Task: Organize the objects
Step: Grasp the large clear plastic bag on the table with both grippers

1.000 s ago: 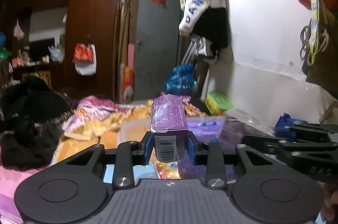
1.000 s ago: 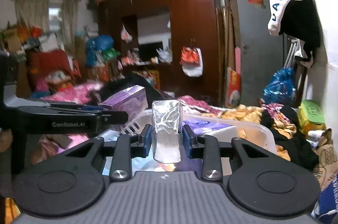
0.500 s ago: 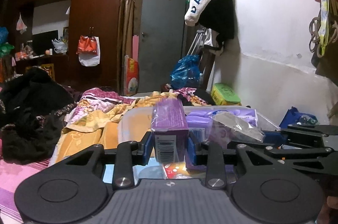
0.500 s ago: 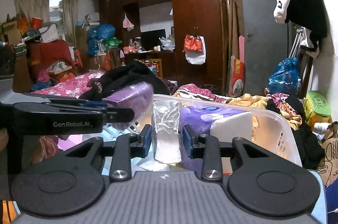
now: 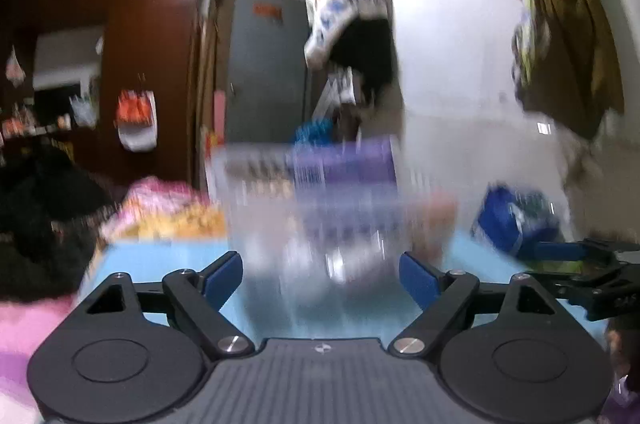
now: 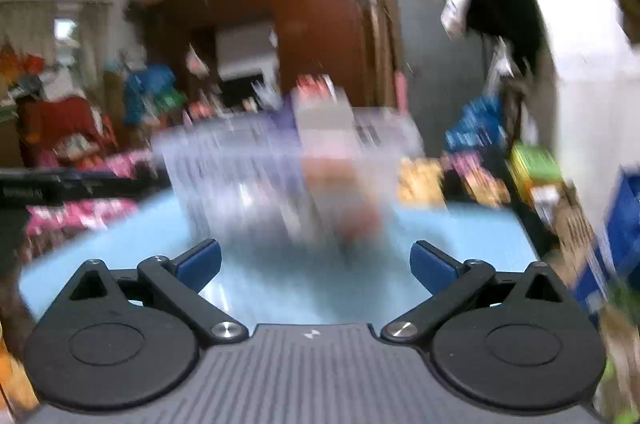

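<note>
Both views are motion-blurred. A white plastic basket (image 5: 264, 208) stands on a light blue table (image 5: 160, 256), straight ahead of my left gripper (image 5: 322, 274), which is open and empty. Purple packs (image 5: 352, 160) show inside the basket. In the right wrist view the same basket (image 6: 224, 168) stands ahead of my right gripper (image 6: 316, 264), also open and empty, with blurred packs (image 6: 324, 120) inside it. The right gripper's fingers (image 5: 560, 250) show at the right edge of the left wrist view.
A blue bag (image 5: 516, 220) lies to the right of the basket. Clothes are piled on a bed (image 5: 160, 208) to the left. A wardrobe (image 5: 152, 64), a grey door (image 5: 268, 64) and a white wall (image 5: 460, 64) stand behind. A green box (image 6: 532, 160) lies right.
Both grippers have opened and let go of the purple box and the clear pouch. Both have dropped and pulled back from the basket, which now stands higher in view.
</note>
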The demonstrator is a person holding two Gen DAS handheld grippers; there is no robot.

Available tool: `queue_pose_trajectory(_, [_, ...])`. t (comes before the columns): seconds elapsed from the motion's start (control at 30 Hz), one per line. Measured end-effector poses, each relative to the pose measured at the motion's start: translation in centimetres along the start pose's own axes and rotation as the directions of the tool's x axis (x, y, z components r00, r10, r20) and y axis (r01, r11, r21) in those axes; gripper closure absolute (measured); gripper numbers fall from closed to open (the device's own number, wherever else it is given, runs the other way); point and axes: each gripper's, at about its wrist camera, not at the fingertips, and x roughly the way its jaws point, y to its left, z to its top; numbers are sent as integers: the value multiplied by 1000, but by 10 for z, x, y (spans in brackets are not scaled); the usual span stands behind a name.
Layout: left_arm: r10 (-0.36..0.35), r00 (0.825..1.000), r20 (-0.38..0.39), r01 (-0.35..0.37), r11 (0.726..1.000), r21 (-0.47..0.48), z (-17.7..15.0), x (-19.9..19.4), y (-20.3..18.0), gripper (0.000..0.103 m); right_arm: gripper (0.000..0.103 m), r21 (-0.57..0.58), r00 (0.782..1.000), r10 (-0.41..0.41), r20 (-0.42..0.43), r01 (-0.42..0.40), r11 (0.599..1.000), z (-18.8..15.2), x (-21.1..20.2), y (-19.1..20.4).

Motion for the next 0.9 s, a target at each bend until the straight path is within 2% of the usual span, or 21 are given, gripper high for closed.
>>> queue_pose_trajectory(0.1, [-8,996,-88,7,1000,-4,-18,21,5,15,0,87,999,-6,-40,10,996,-22,-12,-12])
queue_pose_trajectory(0.2, [-35,990,-138,29,999,-47,-25,36,11,16,0,126,1000,5,-3,-5,992,-32,-27,-11])
queue_pose_trajectory(0.27, [-67,985,-160,58,996,-61,-27,38,13,17,0,109,999,32,-1,-32,994,-39,-31,-4])
queue_pose_trajectory(0.33, [-61,979,-195,53,998,-45,-29,43,11,17,1,75,999,50,-16,-48,996,-42,-29,7])
queue_pose_trajectory(0.43, [-75,973,-218,66,997,-49,-34,46,5,17,12,27,999,51,-12,-51,998,-45,-24,20])
queue_pose_trajectory(0.57, [-72,969,-237,59,996,-61,-40,50,4,20,21,5,999,48,1,-48,999,-54,-24,22])
queue_pose_trajectory(0.63, [-63,969,-238,55,998,-40,-41,50,1,28,30,-17,999,34,4,-34,999,-55,-22,23])
queue_pose_trajectory(0.7, [-66,970,-235,66,998,-8,-41,51,-7,43,38,-29,999,33,7,-33,999,-57,-23,23])
queue_pose_trajectory(0.9, [-57,975,-215,61,998,14,-43,47,-13,65,61,-37,999,50,17,-49,998,-58,-23,19])
